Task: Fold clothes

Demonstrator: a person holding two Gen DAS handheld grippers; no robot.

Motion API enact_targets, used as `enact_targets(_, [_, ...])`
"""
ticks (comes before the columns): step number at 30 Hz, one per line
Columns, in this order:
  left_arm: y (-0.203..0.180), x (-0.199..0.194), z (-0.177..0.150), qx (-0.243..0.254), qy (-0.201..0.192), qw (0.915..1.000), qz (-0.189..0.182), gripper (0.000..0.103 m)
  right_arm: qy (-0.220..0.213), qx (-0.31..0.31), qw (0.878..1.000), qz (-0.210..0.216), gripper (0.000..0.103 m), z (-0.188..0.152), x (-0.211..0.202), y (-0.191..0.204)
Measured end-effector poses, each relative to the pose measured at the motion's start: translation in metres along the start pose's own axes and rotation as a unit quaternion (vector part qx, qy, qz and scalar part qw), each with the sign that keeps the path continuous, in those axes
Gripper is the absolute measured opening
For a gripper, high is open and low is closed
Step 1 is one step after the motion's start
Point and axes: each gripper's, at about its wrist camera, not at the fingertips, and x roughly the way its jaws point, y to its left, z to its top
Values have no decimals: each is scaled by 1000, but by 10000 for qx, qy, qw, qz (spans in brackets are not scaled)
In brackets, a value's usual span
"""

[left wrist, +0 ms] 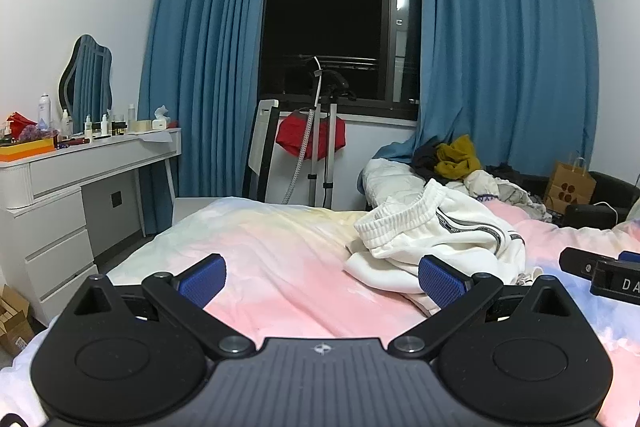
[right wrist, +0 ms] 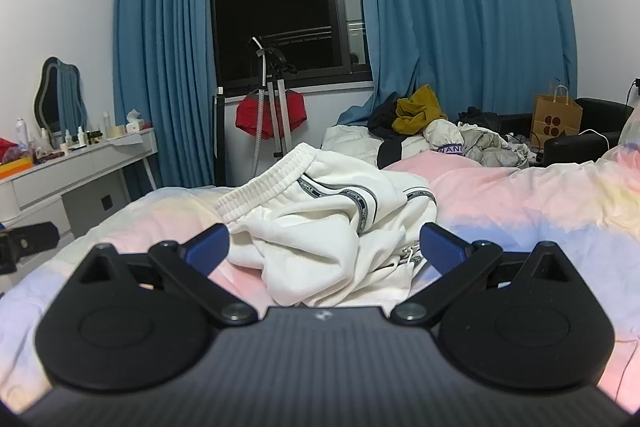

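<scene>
White trousers (right wrist: 328,223) with an elastic waistband (right wrist: 268,183) and a lettered side stripe lie in a crumpled heap on the bed (left wrist: 256,259), whose cover is pastel pink, yellow and blue. In the right wrist view the heap sits at twelve o'clock, directly between and just beyond the right gripper (right wrist: 324,249); in the left wrist view it lies at about two o'clock of the left gripper (left wrist: 324,279). Both sets of fingers stand wide apart and hold nothing.

Nothing about the heap looks folded: the waistband stands up at the far side, the legs are bunched under it, and a drawstring (right wrist: 408,255) trails near the right gripper's right-hand finger. My judgement is that the garment needs spreading flat, so a sound move would be to pinch the waistband at its two ends and draw the cloth out smooth over the bed. The fabric looks thick and soft, so a grip on one layer only may be hard to get.

Where the legs and cuffs run cannot be made out; they are buried in the folds, and the near edge of the heap is cut off behind the right gripper's body. More clothes (right wrist: 416,113) are piled at the far end, at one o'clock; whether they belong to the task I cannot tell.
</scene>
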Motion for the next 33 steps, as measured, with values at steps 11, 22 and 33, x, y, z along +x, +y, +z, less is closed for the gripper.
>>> enact_targets(11, [0,-2,-5,77,65,9999,-108,103,11,62,9999,97,103,-2,4,-7])
enact_targets(22, [7,8,-17,75,301,9995,-114,103,8,-12,10000,39,103,-5,10,-6])
enact_targets(33, [-25,16,-15,388,270,9955,-817,103,131,167,9998,-16,103,-5,15,-18])
